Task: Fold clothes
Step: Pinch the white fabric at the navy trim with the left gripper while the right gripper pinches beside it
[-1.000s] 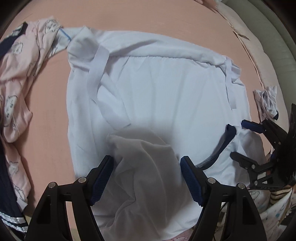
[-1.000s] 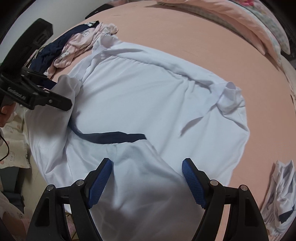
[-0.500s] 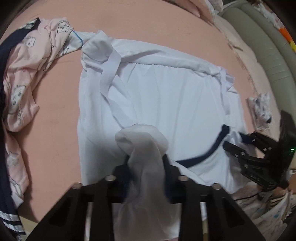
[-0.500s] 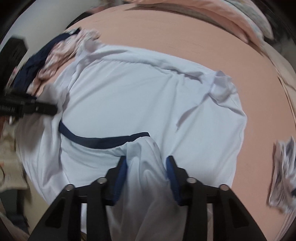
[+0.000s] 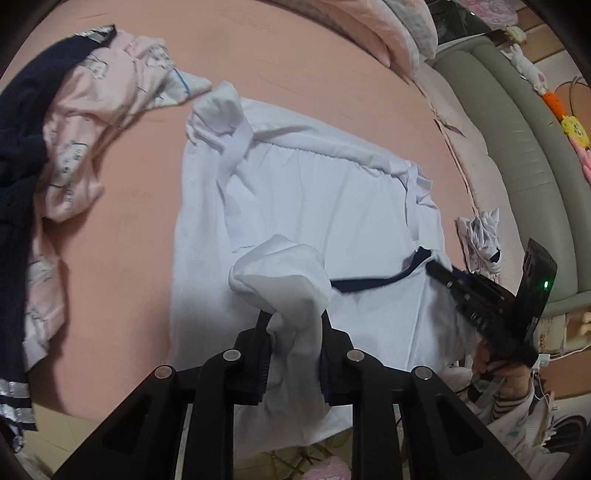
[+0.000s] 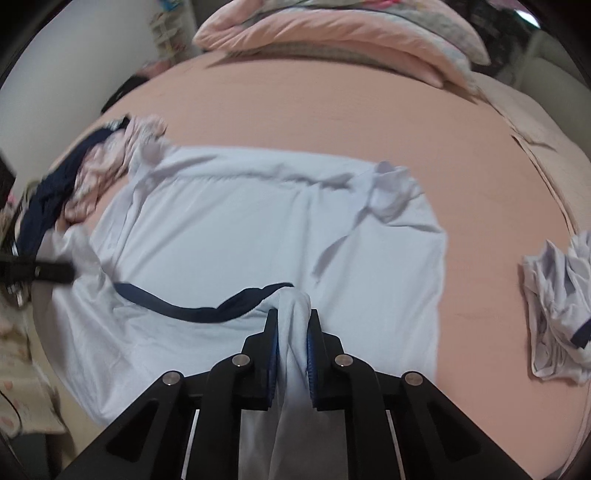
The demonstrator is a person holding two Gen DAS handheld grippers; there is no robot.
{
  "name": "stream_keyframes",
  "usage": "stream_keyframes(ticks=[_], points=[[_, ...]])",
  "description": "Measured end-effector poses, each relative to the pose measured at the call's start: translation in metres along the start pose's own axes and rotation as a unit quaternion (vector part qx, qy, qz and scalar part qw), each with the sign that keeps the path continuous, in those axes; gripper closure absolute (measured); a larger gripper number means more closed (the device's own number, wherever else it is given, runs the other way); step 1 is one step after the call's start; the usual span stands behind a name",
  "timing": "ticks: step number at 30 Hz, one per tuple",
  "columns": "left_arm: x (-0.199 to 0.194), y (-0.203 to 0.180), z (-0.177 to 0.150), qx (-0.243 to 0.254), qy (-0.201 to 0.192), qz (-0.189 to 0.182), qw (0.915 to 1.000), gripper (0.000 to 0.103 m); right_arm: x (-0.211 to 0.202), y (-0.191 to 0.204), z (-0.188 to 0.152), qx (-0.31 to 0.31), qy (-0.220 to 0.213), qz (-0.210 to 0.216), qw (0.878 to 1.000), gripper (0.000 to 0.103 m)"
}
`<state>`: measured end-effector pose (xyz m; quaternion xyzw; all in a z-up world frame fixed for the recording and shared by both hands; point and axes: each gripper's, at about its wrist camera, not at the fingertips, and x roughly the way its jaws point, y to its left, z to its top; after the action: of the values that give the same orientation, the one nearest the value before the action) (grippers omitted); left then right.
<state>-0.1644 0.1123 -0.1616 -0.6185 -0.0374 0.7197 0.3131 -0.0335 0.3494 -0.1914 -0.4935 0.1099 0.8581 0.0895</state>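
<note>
A white shirt with a navy collar band lies spread on the pink bed. My left gripper is shut on a bunched white fold of its near left part, lifted off the sheet. In the right wrist view the same white shirt shows its navy collar band running left. My right gripper is shut on a fold of the shirt's near edge beside the collar. The right gripper's black body shows at the right of the left wrist view, a hand under it.
A pile of pink printed and navy clothes lies left of the shirt. A small crumpled white garment sits to the right on the pink sheet. Pillows lie at the far end, a green padded bed edge at right.
Both grippers went from open around the shirt's near folds to shut on them. Both have since risen, lifting the cloth; the views now take in more of the bed.
</note>
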Motion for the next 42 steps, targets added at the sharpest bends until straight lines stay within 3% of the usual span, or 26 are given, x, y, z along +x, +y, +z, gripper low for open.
stream_keyframes(ticks=[4,11,17,18,19,20,22,26,29,31,33,36,42], points=[[-0.005,0.004,-0.003,0.014,-0.004,0.023,0.9996,0.085,-0.005,-0.010,0.001,0.019,-0.010,-0.003,1.000,0.093],[0.029,0.024,-0.009,-0.012,0.049,0.069,0.9963,0.084,0.009,-0.002,-0.001,-0.003,0.014,-0.026,1.000,0.093],[0.017,0.014,-0.001,0.005,0.057,0.075,0.9956,0.081,0.015,-0.006,-0.004,0.007,0.024,-0.018,1.000,0.093],[0.013,0.012,0.001,0.013,0.056,0.077,0.9954,0.078,0.016,-0.007,-0.005,0.009,0.027,-0.016,0.999,0.092],[0.007,0.007,0.004,0.030,0.053,0.080,0.9949,0.065,0.017,-0.007,-0.006,0.011,0.029,-0.013,0.999,0.092],[0.001,0.002,0.007,0.050,0.047,0.086,0.9939,0.042,0.017,-0.007,-0.007,0.010,0.029,-0.012,0.999,0.092],[-0.008,-0.007,0.013,0.080,0.036,0.107,0.9904,0.021,0.015,-0.006,-0.006,0.005,0.027,-0.011,1.000,0.091],[-0.014,-0.014,0.029,0.125,0.023,0.105,0.9863,0.021,0.011,-0.004,-0.006,0.003,0.026,-0.011,1.000,0.081],[0.003,-0.014,0.041,0.141,0.042,0.084,0.9854,0.021,0.008,-0.006,-0.005,0.012,0.021,0.011,1.000,0.080],[0.013,-0.017,0.042,0.153,0.060,0.074,0.9836,0.021,0.004,-0.005,-0.004,0.010,0.014,0.013,1.000,0.071],[0.024,-0.024,0.042,0.175,0.074,0.064,0.9797,0.021,0.002,-0.003,-0.003,0.000,0.011,0.018,1.000,0.055],[0.039,-0.030,0.045,0.189,0.090,0.067,0.9756,0.021,0.000,-0.001,-0.002,-0.014,0.008,0.025,1.000,0.053],[0.063,-0.031,0.043,0.182,0.119,0.039,0.9752,0.022,0.009,0.004,-0.004,-0.035,0.031,0.018,0.999,0.053]])
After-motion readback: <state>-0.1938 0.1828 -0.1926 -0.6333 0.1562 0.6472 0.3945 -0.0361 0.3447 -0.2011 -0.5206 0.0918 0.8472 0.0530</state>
